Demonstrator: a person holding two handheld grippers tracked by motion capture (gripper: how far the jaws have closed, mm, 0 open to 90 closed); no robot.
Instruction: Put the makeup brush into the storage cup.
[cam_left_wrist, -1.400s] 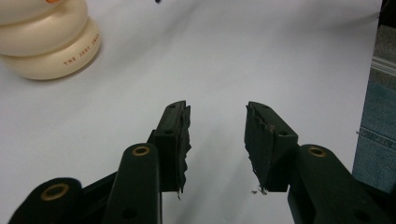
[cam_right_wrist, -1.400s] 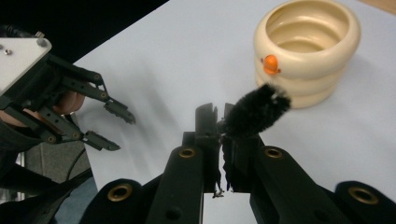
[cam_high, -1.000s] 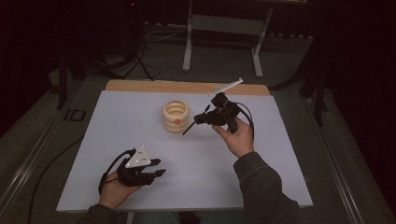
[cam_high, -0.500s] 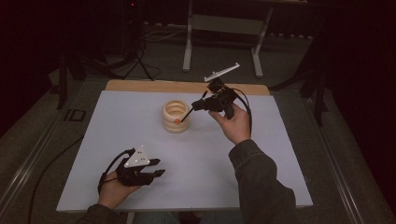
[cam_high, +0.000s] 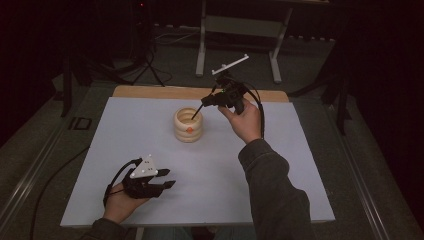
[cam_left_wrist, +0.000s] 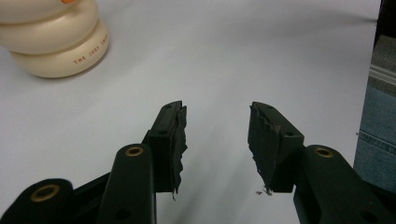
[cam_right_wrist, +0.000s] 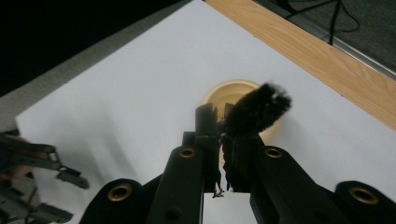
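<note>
Above cream holder, right gripper pinches black brush; long axis slants down-left toward holder mouth.

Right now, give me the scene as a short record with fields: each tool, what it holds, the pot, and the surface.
right tool: shut on a black brush, raised above the pot's mouth
left tool: jaws apart, nothing between them, low over the sheet near the person's edge
pot: cream, ribbed, upright, open top, small orange mark on its side
surface: white sheet on a wooden table
</note>
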